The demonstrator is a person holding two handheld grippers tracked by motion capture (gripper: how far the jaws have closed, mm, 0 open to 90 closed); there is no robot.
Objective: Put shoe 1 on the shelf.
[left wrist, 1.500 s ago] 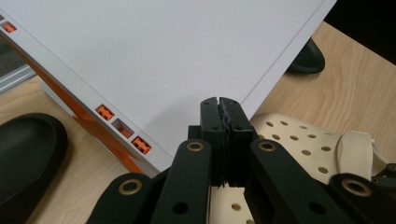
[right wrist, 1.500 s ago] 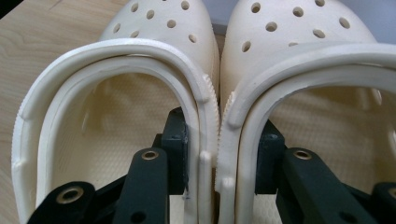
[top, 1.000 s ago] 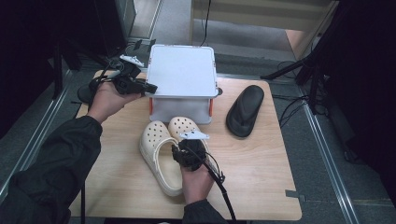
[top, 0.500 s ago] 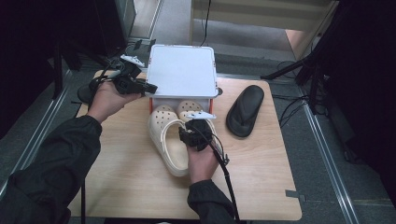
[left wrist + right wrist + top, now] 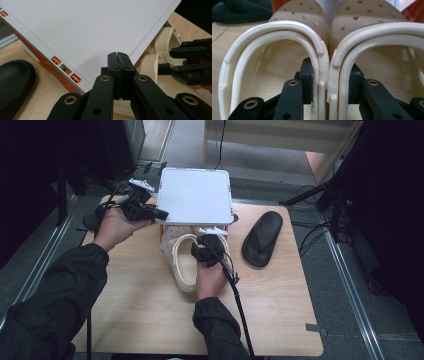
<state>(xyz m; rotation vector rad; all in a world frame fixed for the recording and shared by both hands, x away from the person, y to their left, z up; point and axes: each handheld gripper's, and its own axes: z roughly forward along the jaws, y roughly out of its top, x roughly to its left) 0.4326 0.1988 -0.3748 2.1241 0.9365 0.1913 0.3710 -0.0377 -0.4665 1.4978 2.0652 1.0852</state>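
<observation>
Pinching the touching inner walls of the two cream clogs (image 5: 325, 57), the right tongs (image 5: 209, 251) hold the pair on the tabletop (image 5: 150, 315), toes under the white lid (image 5: 195, 195). The left tongs (image 5: 117, 60) are pressed together on that lid's corner.

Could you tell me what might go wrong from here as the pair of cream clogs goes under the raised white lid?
The right gripper pinches only the adjoining inner walls of the two cream perforated foam clogs, so one could slip free. The left gripper clamps just a corner of the flat white plastic lid; it might drop onto the clogs.
</observation>
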